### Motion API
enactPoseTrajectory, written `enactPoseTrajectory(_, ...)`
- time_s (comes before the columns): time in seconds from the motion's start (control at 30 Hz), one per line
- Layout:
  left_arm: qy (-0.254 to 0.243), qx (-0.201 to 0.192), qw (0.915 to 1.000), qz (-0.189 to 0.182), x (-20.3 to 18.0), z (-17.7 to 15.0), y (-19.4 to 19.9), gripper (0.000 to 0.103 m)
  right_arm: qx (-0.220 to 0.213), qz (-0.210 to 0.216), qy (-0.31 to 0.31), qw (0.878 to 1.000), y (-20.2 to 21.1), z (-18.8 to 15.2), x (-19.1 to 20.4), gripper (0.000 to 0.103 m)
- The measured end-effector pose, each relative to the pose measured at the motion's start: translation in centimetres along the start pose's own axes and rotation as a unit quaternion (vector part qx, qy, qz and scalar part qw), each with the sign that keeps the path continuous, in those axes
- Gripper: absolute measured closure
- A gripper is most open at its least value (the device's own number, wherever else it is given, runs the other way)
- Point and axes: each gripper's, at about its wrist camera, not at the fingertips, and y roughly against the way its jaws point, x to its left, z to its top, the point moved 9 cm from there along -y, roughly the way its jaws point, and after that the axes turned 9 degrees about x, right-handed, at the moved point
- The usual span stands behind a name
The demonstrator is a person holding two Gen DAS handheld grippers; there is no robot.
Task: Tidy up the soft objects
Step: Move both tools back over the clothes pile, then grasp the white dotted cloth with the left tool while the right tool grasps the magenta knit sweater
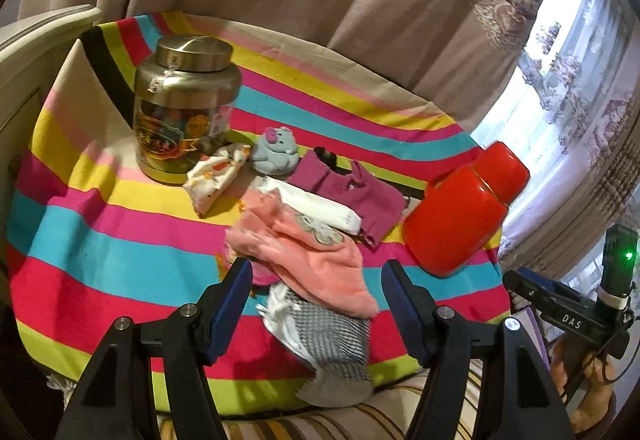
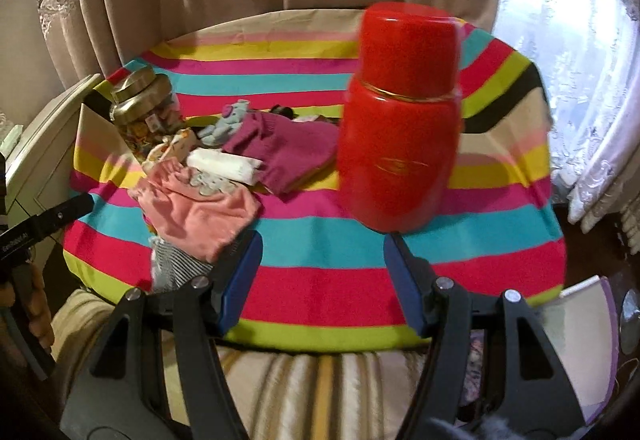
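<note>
The left gripper (image 1: 316,304) hangs wide open and empty right over the pink garment (image 1: 304,256), whose length runs away up-left toward the jar (image 1: 186,108); the right gripper (image 2: 322,272), likewise spread and empty, faces the red flask (image 2: 400,128), farther off.

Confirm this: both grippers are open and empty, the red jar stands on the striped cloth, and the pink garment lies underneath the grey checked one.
One error: the pink garment lies on top of the grey checked garment, as the left wrist view shows. The left gripper and right gripper are open and empty, and the red jar stands on the striped cloth.
</note>
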Motion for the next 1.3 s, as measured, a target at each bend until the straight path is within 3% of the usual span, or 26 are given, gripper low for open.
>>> enactPoseTrajectory(0.33,0.016,0.008,0.9976,0.068,5.4,3.9,-3.2,0.036,0.025,0.029,-0.023,0.999,-4.4,2.4,2.6,0.036)
enactPoseTrajectory(0.5,0.031,0.019,0.9951,0.092,8.8,5.7,-6.1,0.036,0.032,0.022,-0.028,0.999,-6.3,3.5,3.5,0.036)
enactPoseTrajectory(0.6,0.028,0.027,0.9938,0.104,10.0,6.4,-7.9,0.036,0.035,0.017,-0.037,0.999,-7.6,4.4,4.0,0.030)
enactPoseTrajectory(0.77,0.025,0.043,0.9919,0.117,11.1,6.9,-10.5,0.036,0.039,0.011,-0.064,0.997,-10.2,6.4,4.4,0.025)
enactPoseTrajectory(1.23,0.016,0.050,0.9901,0.130,12.4,7.5,-14.2,0.036,0.040,-0.018,-0.114,0.993,-17.9,10.2,4.0,0.025)
enactPoseTrajectory(1.3,0.013,0.050,0.9906,0.127,12.3,7.6,-14.5,0.042,0.035,-0.032,-0.108,0.993,-18.4,10.5,4.1,0.025)
